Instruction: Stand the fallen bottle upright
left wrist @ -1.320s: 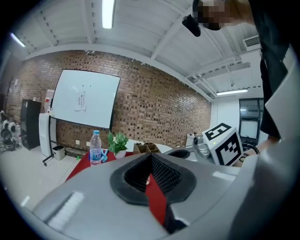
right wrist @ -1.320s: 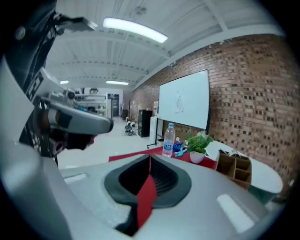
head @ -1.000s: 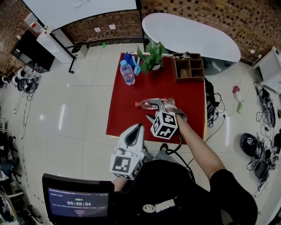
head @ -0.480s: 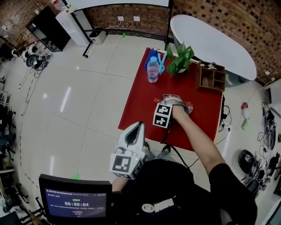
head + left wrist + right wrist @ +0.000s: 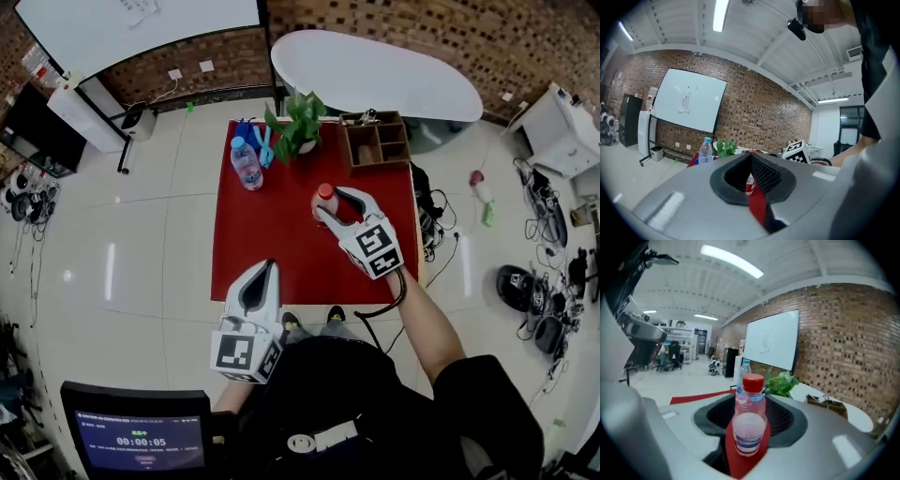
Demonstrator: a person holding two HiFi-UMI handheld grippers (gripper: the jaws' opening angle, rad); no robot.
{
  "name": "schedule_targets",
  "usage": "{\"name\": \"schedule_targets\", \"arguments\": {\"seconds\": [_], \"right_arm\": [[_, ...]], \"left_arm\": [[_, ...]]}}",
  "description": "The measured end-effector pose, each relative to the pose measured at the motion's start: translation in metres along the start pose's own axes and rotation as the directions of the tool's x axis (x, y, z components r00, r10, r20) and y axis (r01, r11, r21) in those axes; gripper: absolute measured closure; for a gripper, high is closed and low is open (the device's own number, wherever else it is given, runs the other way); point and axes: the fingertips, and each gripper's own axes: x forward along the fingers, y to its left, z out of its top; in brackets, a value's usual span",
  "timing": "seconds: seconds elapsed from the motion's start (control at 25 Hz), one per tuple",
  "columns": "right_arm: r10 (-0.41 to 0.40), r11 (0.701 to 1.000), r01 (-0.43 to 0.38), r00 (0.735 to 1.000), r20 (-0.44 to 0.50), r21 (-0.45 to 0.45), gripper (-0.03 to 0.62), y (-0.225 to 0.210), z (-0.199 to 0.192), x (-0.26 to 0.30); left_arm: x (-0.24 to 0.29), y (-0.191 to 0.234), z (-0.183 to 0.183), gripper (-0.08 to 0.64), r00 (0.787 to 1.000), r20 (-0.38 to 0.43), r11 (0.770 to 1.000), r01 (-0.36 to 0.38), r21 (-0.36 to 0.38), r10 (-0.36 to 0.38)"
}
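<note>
Though bottle is upright, clamped in right tool (left tool idle, jaws together), release onto worktop remains.

Our left gripper has its jaws together at the tips, gripping nothing. Through the slit below them we see part of a red-labelled bottle and red cloth. Beyond stand a blue-capped bottle, a plant and a whiteboard.
</note>
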Motion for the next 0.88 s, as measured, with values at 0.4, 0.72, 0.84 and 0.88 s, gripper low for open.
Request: {"name": "schedule_targets", "arguments": {"seconds": [0.4,0.72,0.84,0.88], "right_arm": [[-0.116,0.983,0.105,0.991,0.064,0.148,0.383,-0.026,-0.005,-0.022],[-0.107,0.972,0.086,0.991,0.082,0.219,0.383,-0.023,0.008,-0.029],[-0.095,0.972,0.059,0.984,0.150,0.229,0.383,-0.015,0.034,-0.054],[-0.089,0.972,0.046,0.980,0.180,0.232,0.383,-0.013,0.044,-0.065]], "left_arm": [[0.009,-0.026,0.010,0.552,0.997,-0.028,0.997,0.068,0.031,-0.068],[-0.005,-0.029,0.002,0.552,0.998,-0.004,0.998,0.055,0.023,-0.055],[-0.010,-0.031,0.003,0.552,0.998,0.007,0.998,0.063,0.021,-0.063],[-0.009,-0.032,0.003,0.552,0.998,0.009,0.998,0.067,0.018,-0.067]]}}
